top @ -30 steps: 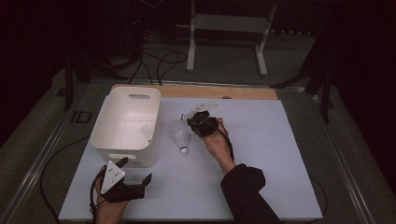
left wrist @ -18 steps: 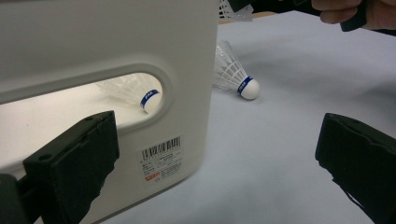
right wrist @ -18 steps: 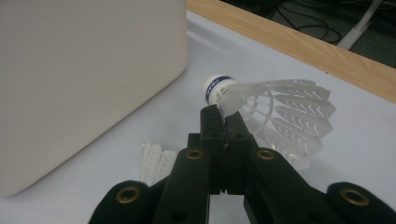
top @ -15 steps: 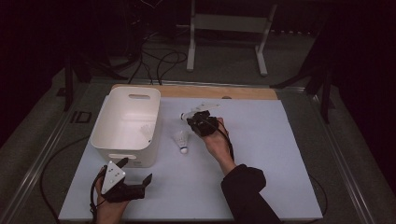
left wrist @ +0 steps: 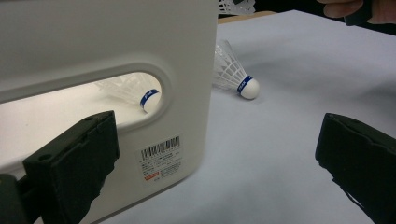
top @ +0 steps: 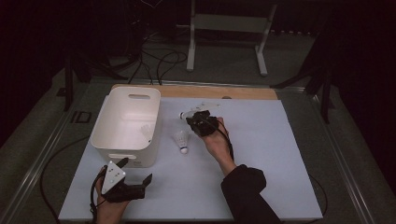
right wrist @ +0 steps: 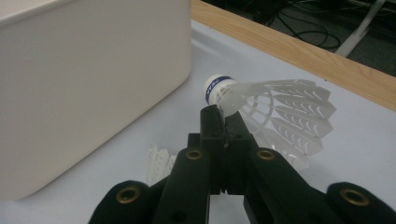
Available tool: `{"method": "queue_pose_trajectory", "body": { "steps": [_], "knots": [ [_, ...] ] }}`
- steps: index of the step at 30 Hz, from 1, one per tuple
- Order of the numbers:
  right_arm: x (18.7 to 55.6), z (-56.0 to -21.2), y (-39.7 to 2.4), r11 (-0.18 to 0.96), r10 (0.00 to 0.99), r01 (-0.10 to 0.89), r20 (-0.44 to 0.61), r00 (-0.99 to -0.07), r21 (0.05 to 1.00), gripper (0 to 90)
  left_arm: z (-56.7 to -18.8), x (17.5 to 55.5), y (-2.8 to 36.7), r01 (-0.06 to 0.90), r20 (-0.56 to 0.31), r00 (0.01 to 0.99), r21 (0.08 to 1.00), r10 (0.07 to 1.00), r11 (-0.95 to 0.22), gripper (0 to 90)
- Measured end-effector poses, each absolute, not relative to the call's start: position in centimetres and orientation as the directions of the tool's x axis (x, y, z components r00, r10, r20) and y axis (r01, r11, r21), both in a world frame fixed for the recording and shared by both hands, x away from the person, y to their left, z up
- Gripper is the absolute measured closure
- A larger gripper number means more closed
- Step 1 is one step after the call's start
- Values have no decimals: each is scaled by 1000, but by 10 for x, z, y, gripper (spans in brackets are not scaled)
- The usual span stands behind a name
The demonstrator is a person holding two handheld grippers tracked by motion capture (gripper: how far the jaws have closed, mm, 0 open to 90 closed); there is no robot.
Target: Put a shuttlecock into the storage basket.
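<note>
Shuttlecock [right wrist: 261,107] pinched at its skirt between the closed jaws of the right gripper [right wrist: 224,122], apparently just above the white table [top: 261,186] beside the white bin [top: 112,144]; a second shuttlecock [top: 182,140] lies nearby; left gripper [top: 135,172] gapes wide, holding nothing

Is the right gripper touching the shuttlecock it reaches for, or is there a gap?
Touching. In the right gripper view, the right gripper is shut on the shuttlecock, pinching its skirt just behind the cork.

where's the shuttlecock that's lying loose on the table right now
In the high view the loose shuttlecock lies on the white table, just right of the white bin and left of the right tongs, which grip another one.
</note>
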State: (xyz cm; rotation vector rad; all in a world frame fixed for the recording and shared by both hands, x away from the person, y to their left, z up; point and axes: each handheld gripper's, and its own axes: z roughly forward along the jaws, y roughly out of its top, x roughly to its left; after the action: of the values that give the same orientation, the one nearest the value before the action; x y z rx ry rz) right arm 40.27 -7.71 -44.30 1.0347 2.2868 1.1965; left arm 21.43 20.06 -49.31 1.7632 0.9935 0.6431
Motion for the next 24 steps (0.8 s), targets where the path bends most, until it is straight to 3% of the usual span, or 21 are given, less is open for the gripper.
{"method": "queue_pose_trajectory", "body": {
  "steps": [24],
  "knots": [
    [395,-428,-75,373,731,406,6,-682,834,895,-493,214,200,336,-10,530,921,848,-199,1]
  ]
}}
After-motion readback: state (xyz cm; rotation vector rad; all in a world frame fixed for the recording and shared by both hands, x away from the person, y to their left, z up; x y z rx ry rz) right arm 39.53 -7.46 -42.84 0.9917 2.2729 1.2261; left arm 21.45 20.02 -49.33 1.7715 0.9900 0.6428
